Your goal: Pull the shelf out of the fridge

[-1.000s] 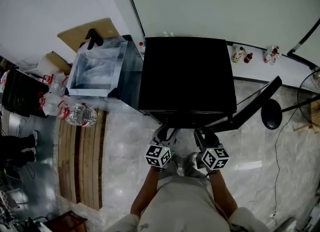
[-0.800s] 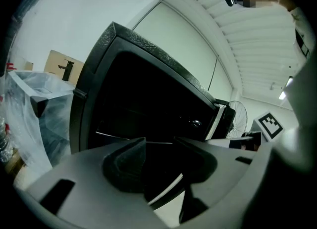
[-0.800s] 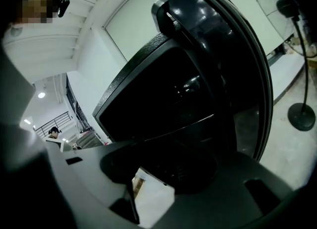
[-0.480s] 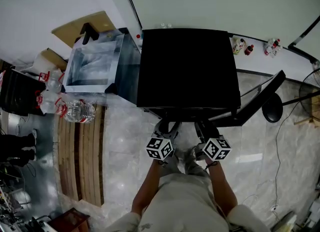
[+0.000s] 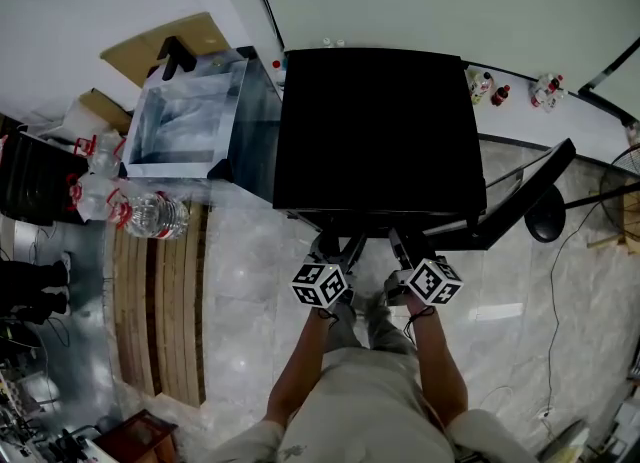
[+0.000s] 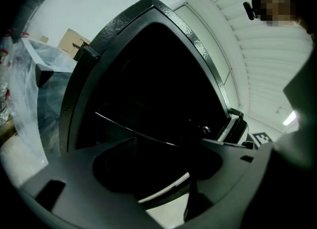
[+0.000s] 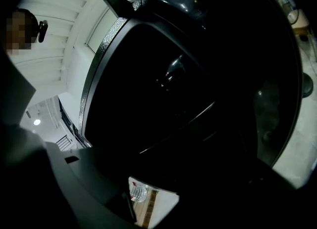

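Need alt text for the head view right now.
From above, a person holds the left gripper and right gripper at the open front of a black fridge, its door swung right. Both grippers' jaws have just been opening, nothing clamped between them.

Room light is falling evenly in head view; fisheye is bending edges; fridge (image 6: pixel 148 99) interior is showing near-black in both gripper views.

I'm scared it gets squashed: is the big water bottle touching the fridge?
Apart. The head view shows bare floor between the bottle and the fridge, which stands to its right.
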The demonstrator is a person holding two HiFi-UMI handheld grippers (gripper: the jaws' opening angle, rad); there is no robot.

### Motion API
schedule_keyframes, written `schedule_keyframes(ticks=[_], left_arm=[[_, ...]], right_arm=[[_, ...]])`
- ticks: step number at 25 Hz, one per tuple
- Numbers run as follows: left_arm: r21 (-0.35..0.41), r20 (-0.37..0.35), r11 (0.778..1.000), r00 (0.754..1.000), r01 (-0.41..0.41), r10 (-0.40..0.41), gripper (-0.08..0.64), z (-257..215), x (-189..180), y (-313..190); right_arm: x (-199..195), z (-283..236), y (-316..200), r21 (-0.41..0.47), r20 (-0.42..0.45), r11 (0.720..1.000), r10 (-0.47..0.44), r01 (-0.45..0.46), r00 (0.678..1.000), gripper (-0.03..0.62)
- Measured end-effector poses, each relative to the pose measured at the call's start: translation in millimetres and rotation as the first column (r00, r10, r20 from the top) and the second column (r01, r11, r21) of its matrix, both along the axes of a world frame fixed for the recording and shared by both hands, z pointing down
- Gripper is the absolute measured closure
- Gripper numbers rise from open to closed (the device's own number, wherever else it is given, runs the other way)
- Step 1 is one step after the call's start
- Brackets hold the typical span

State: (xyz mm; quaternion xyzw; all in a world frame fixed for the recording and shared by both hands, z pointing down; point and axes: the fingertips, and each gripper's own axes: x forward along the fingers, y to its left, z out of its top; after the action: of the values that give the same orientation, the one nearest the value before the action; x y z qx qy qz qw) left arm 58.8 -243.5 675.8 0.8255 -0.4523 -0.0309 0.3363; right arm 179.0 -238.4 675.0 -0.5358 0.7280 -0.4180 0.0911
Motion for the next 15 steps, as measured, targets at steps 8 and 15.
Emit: schedule_keyframes(ticks=[8,15], left_arm=[[-0.001,-0.03,0.999,0.999,0.039,-0.039,0.279,0.6,1.2,-16.7],[-0.042,-0.067,0.996,0.994,0.08,-0.083,0.265,9.0,-2.0,-18.1]], right_arm=[[2.3,2.8,-16.7,0.01,0.071,0.999,0.044,-0.044,0.997,0.299],[5.3,13.1,-26.2,-0.005,0.124,0.998,0.069,-0.069,0.99,0.282]])
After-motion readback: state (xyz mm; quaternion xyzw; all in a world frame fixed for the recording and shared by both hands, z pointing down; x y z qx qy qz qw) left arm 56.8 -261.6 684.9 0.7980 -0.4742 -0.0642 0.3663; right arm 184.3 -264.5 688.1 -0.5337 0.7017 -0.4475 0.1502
